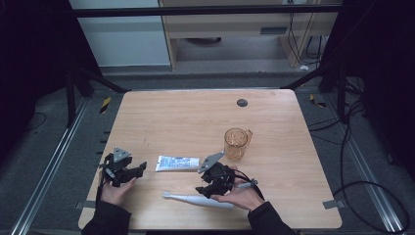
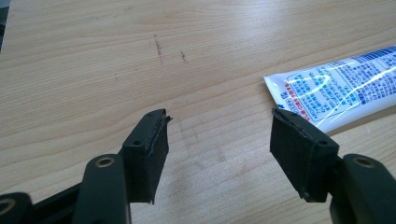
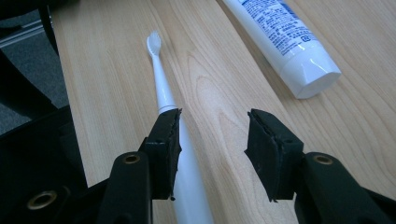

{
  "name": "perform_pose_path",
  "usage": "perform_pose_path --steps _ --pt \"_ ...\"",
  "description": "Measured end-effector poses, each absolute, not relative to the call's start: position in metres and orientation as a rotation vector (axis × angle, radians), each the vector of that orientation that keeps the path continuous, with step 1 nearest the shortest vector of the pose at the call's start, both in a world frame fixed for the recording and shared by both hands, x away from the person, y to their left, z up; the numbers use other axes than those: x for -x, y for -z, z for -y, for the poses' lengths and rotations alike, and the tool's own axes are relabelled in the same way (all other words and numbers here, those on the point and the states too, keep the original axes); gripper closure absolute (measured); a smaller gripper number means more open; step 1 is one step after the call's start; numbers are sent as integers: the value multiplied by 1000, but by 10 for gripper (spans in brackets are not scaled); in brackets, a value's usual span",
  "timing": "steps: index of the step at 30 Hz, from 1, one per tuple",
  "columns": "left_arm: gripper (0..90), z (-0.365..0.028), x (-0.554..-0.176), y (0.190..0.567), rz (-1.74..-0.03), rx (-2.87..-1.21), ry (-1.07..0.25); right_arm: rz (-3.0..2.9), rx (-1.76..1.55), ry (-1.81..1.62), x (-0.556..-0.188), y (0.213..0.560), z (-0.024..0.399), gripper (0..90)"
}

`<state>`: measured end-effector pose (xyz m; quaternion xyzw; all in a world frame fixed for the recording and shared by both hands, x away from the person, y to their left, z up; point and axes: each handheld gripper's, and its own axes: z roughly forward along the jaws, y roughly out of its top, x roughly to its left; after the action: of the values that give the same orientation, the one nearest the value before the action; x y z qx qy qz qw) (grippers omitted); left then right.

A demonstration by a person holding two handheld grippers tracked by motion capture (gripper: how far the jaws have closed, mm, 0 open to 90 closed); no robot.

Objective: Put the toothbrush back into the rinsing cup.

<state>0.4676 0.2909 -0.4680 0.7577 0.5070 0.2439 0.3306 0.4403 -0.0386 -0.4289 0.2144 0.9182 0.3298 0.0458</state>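
A white electric toothbrush (image 1: 195,199) lies flat near the table's front edge, bristle head pointing left. My right gripper (image 1: 203,191) hovers low over its handle end. In the right gripper view the toothbrush (image 3: 161,88) runs along the inner face of the left jaw, and the right gripper (image 3: 215,140) stands open with bare wood in the gap. A white and blue toothpaste tube (image 1: 177,163) lies between the two hands. My left gripper (image 2: 219,135) is open over bare table, the crimped end of the tube (image 2: 336,91) just beyond its right jaw.
A clear amber cup (image 1: 236,143) with a handle stands upright just behind the right hand. A small dark round cap (image 1: 242,102) sits near the far edge of the wooden table (image 1: 195,117). The capped end of the toothpaste tube (image 3: 285,37) lies ahead of the right gripper.
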Motion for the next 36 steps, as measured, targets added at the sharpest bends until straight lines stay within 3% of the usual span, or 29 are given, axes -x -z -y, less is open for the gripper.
perform_pose_path --steps 36 --pt "361 -290 -469 469 -1323 -1996 -631 -2979 -518 -744 -438 449 4 577"
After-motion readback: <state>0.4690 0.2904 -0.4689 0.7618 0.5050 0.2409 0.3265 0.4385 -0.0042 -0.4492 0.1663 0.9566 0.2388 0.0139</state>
